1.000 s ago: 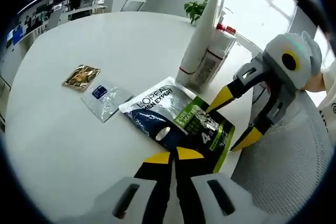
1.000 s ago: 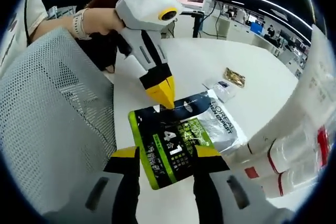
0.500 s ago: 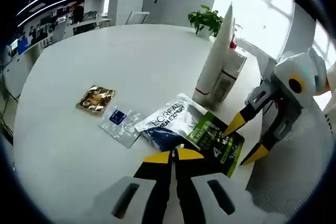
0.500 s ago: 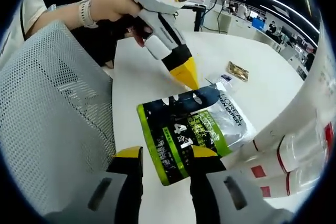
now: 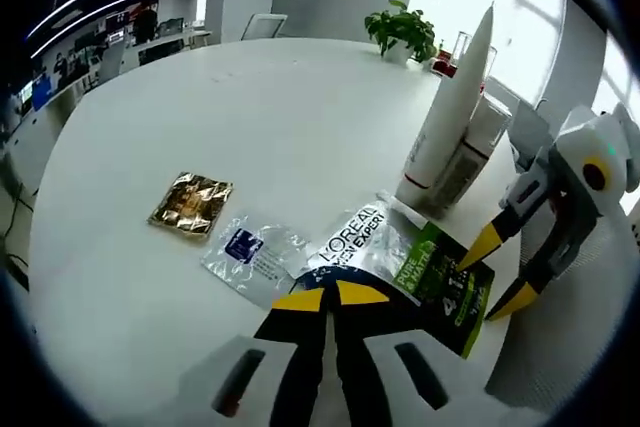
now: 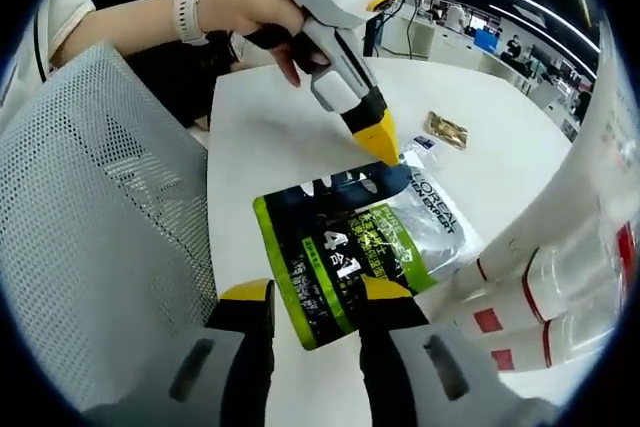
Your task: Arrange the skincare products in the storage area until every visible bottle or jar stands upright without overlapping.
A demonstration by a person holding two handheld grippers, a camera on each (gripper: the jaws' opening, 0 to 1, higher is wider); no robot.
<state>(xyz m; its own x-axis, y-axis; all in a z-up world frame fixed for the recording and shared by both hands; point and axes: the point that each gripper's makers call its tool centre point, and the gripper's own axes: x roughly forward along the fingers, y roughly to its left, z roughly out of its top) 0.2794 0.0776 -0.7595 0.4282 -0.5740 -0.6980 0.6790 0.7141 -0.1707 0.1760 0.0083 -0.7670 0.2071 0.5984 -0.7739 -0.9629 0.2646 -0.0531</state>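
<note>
Lying flat: three sachets (image 5: pixel 400 262); standing together: two white tubes (image 5: pixel 452 117).

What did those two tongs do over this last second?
The left tongs, shut, drew back from the green packet's top edge. The right tongs, open, backed off its lower end. The packet, two small sachets and the upright white tubes stayed where they were.
</note>
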